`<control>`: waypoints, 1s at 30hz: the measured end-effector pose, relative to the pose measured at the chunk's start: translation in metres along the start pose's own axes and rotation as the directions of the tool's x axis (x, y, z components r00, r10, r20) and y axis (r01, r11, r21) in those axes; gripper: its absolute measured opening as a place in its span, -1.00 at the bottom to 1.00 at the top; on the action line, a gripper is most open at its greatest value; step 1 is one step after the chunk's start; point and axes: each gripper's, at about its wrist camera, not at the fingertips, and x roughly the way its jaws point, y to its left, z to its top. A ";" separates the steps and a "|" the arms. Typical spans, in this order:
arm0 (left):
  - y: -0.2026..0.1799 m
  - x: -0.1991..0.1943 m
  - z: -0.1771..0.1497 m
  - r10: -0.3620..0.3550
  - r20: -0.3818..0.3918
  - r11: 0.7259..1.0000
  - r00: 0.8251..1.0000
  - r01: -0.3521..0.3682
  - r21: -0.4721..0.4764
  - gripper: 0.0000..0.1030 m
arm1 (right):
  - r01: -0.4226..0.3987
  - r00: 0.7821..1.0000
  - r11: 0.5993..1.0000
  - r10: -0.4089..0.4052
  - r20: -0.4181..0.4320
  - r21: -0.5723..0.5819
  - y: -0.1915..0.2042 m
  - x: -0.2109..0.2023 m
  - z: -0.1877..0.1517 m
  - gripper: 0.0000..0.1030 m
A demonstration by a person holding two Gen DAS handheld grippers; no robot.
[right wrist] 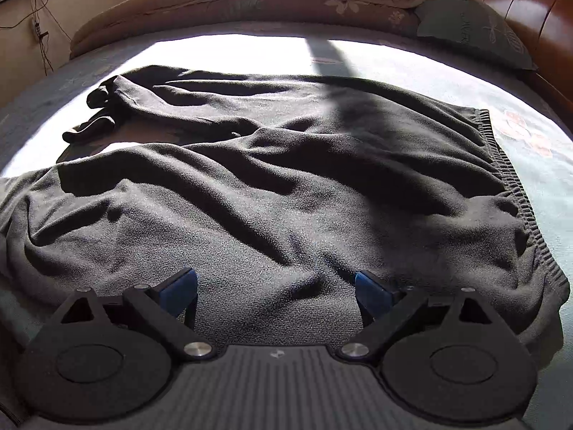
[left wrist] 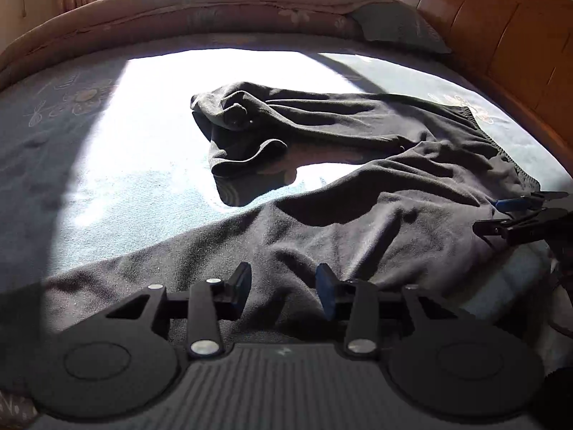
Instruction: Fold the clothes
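Both claws released, left claw (left wrist: 283,286) and right claw (right wrist: 275,286) over the black trousers (right wrist: 286,179): smooth them, probably, before you pinch the waistband (right wrist: 515,193).

dark trousers (right wrist: 272,193) cut off at left edge, pillow (right wrist: 476,32) lettering unreadable

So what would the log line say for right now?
left gripper: open, empty | right gripper: open, empty | black trousers: flat, wrinkled, unfolded
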 end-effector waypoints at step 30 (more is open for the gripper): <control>-0.124 0.076 0.024 -0.079 -0.109 0.985 0.991 0.094 0.144 0.01 | 0.006 0.992 1.000 -0.009 0.123 0.019 -0.045 -0.015 0.006 0.99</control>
